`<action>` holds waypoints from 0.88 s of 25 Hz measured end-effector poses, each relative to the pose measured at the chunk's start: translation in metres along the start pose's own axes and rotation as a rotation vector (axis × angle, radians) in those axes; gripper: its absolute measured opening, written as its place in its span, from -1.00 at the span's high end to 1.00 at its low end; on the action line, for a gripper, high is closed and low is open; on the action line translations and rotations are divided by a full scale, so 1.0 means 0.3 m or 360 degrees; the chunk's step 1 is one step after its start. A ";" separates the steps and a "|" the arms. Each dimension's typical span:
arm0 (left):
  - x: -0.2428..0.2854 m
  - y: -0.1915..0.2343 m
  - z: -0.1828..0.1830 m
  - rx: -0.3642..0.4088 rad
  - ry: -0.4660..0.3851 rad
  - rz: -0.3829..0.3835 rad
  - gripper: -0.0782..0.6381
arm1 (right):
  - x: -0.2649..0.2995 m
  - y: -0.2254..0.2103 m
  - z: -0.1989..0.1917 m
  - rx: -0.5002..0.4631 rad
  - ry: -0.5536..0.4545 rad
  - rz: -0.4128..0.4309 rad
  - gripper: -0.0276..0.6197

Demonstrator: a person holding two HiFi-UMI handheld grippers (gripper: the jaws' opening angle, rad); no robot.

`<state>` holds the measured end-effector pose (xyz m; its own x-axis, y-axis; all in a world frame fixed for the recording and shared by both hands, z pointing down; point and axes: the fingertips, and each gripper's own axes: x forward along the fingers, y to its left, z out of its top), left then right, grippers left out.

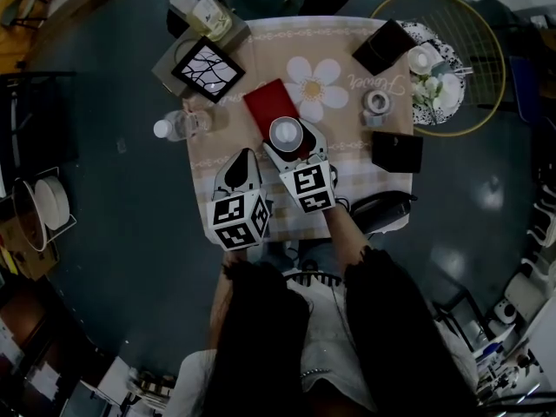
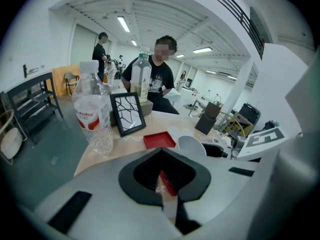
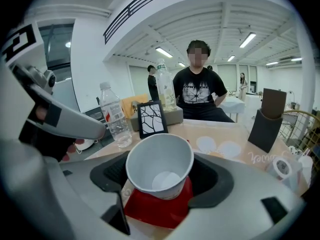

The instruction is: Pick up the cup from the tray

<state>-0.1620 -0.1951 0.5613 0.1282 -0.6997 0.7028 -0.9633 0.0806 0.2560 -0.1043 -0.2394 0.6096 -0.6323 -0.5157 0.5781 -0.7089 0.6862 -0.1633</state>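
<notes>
A white paper cup [image 1: 285, 132] [image 3: 160, 166] stands upright and empty on the near end of a red tray [image 1: 265, 102] [image 3: 150, 211] on the tan tablecloth. My right gripper [image 1: 294, 142] [image 3: 160, 184] reaches around it, one black pad on each side, close to the cup's walls; the rim hides any contact, and the cup rests on the tray. My left gripper [image 1: 243, 159] [image 2: 162, 176] hovers just left of it over the table's near edge, jaws together and empty. In the left gripper view the cup [image 2: 191, 145] and tray [image 2: 159, 140] lie ahead.
A clear water bottle [image 1: 178, 126] stands at the table's left edge, a framed black-and-white picture [image 1: 207, 68] and a green-tinted bottle [image 1: 200, 3] behind it. A black box [image 1: 382, 46], tape roll [image 1: 377, 102] and flat black item [image 1: 397, 151] lie right. A person [image 3: 200, 91] sits across.
</notes>
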 end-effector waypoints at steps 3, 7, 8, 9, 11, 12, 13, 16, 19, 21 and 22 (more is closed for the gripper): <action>0.005 -0.014 0.010 0.0010 -0.0011 -0.0019 0.77 | -0.023 -0.034 0.017 -0.0007 -0.0019 -0.0044 -0.19; 0.015 -0.035 0.012 0.0024 -0.0009 -0.0034 0.76 | -0.051 -0.093 0.021 0.0032 -0.0032 -0.0113 -0.19; 0.017 -0.046 0.013 0.0030 -0.0010 -0.0043 0.76 | -0.061 -0.110 0.022 0.0031 -0.0036 -0.0132 -0.19; 0.019 -0.057 0.013 0.0036 -0.0010 -0.0053 0.77 | -0.072 -0.128 0.021 0.0033 -0.0041 -0.0152 -0.19; 0.025 -0.079 0.012 0.0046 -0.0009 -0.0071 0.76 | -0.092 -0.165 0.018 0.0046 -0.0046 -0.0190 -0.19; 0.028 -0.089 0.011 0.0052 -0.0006 -0.0079 0.77 | -0.101 -0.183 0.015 0.0052 -0.0045 -0.0207 -0.19; 0.033 -0.099 0.011 0.0060 -0.0004 -0.0086 0.77 | -0.109 -0.201 0.012 0.0057 -0.0045 -0.0223 -0.19; 0.048 -0.128 0.017 0.0082 -0.0004 -0.0107 0.76 | -0.134 -0.257 0.003 0.0079 -0.0051 -0.0266 -0.19; 0.060 -0.154 0.016 0.0089 -0.0002 -0.0128 0.77 | -0.154 -0.295 -0.015 0.0100 -0.0051 -0.0294 -0.19; 0.069 -0.169 0.013 0.0101 0.0002 -0.0137 0.77 | -0.160 -0.309 -0.032 0.0107 -0.0042 -0.0300 -0.19; 0.073 -0.176 0.011 0.0106 0.0004 -0.0142 0.77 | -0.162 -0.315 -0.042 0.0110 -0.0035 -0.0301 -0.19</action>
<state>-0.1091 -0.2170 0.5609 0.2146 -0.7001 0.6811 -0.9616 -0.0293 0.2728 -0.0028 -0.2727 0.6070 -0.4922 -0.6434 0.5863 -0.8349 0.5396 -0.1087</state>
